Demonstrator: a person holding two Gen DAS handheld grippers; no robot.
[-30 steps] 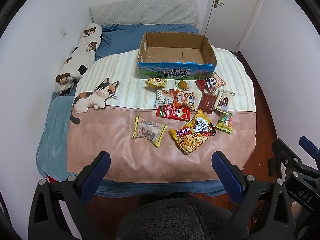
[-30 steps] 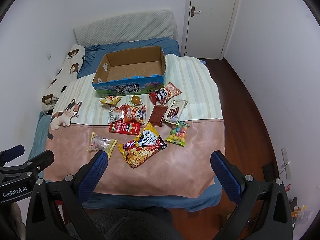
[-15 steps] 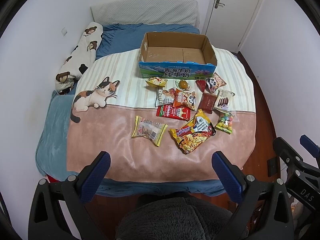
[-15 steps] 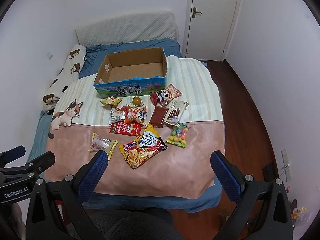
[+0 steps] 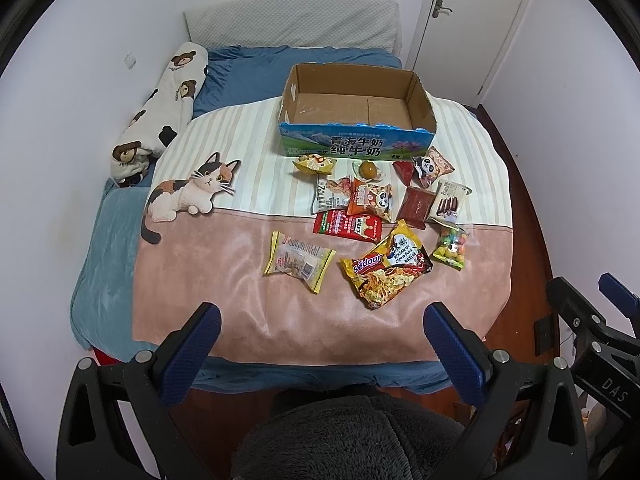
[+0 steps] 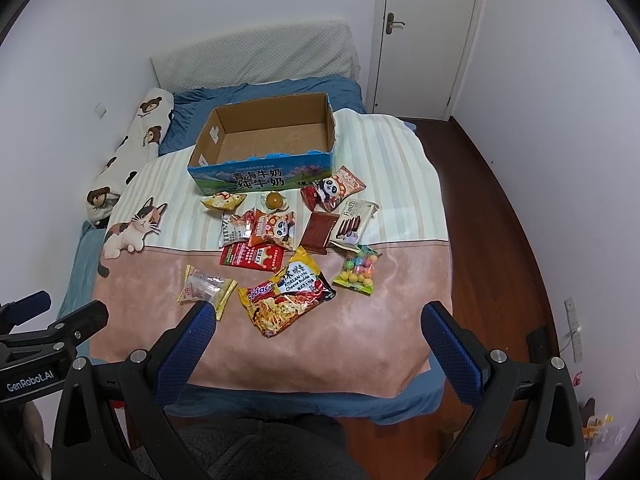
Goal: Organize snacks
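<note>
jaws: both spread, empty | left gripper (image 5: 320,334), right gripper (image 6: 318,330) near bed edge | advice: pinch noodle packet (image 6: 286,296) by one edge, carry to cardboard box (image 6: 264,140)

Both cameras sit at the foot of the bed (image 5: 120,264), raised above it and tilted down, facing the headboard wall and the white door (image 6: 428,32). Each looks out between its own gripper's spread blue-padded fingers, which frame the bottom of the picture well short of the blanket (image 5: 248,320). The left wrist view stands to the left and catches the right gripper (image 5: 592,320) at its right edge. The right wrist view stands to the right and catches the left gripper (image 6: 48,320) at its left edge. Both take in the whole blanket, the open cardboard box (image 5: 424,100) and the scattered snack packets from a distance.
</note>
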